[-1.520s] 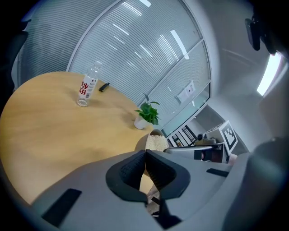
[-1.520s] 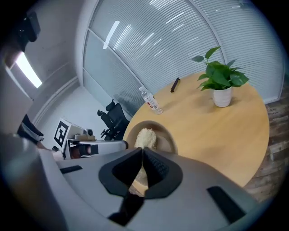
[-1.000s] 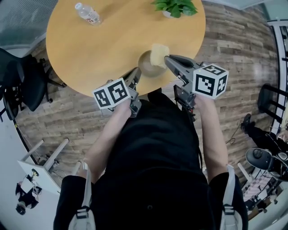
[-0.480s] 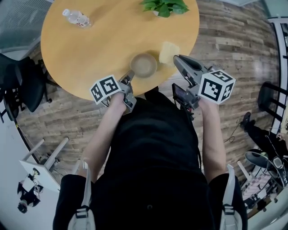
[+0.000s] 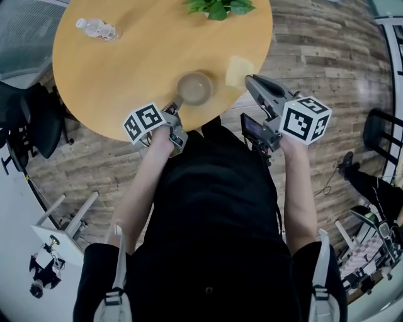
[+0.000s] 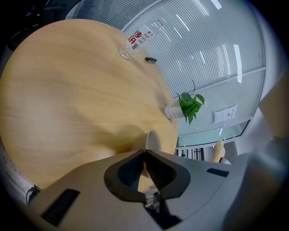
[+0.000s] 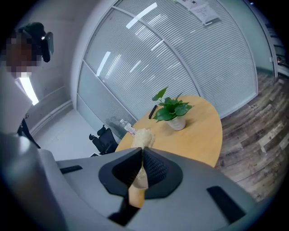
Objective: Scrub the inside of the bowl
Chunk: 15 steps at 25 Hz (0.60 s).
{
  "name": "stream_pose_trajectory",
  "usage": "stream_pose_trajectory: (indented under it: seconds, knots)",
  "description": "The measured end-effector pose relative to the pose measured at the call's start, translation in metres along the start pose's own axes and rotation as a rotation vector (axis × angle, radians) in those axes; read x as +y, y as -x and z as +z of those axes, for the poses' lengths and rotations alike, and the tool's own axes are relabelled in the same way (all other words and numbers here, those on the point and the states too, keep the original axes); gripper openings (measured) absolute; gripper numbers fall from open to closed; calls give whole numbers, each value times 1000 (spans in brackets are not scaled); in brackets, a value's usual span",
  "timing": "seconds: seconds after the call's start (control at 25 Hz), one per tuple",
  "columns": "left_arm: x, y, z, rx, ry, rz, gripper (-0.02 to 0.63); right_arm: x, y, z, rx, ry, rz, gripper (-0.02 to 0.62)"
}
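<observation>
The bowl (image 5: 195, 88) sits upright on the round wooden bench (image 5: 126, 63), close to its near edge. The left tool (image 5: 177, 102) comes in over that edge, and its jaws are clamped on the bowl's near rim; the left gripper view shows the pale rim pinched between them. The right tool (image 5: 247, 78) is closed on a yellowish sponge (image 5: 238, 70). It holds the sponge just beside the bowl, outside it and not touching it, over the bench's near right edge. A plastic bottle (image 5: 96, 28) lies on its side towards the far left edge. A potted plant (image 5: 217, 7) stands at the far edge, well apart from the bowl.
</observation>
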<state>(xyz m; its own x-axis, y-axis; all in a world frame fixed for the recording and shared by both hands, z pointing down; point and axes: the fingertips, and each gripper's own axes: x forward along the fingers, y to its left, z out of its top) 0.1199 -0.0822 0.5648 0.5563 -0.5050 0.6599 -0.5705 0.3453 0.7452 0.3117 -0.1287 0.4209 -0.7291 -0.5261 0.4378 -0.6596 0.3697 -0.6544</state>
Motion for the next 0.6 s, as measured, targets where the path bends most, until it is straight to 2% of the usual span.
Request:
stream_pose_trajectory:
  seconds: [0.24,0.52,0.6]
  knots:
    - [2,-1,-2,8,-63,42,18,-6,11,3,-12,-1,5,25]
    - [14,-4,-5,-7,-67,66,25,-8,15,-4,-3,2,9,25]
    - [17,-2,-4,-15,-63,64,67,-7,16,-6,0,0,7,25]
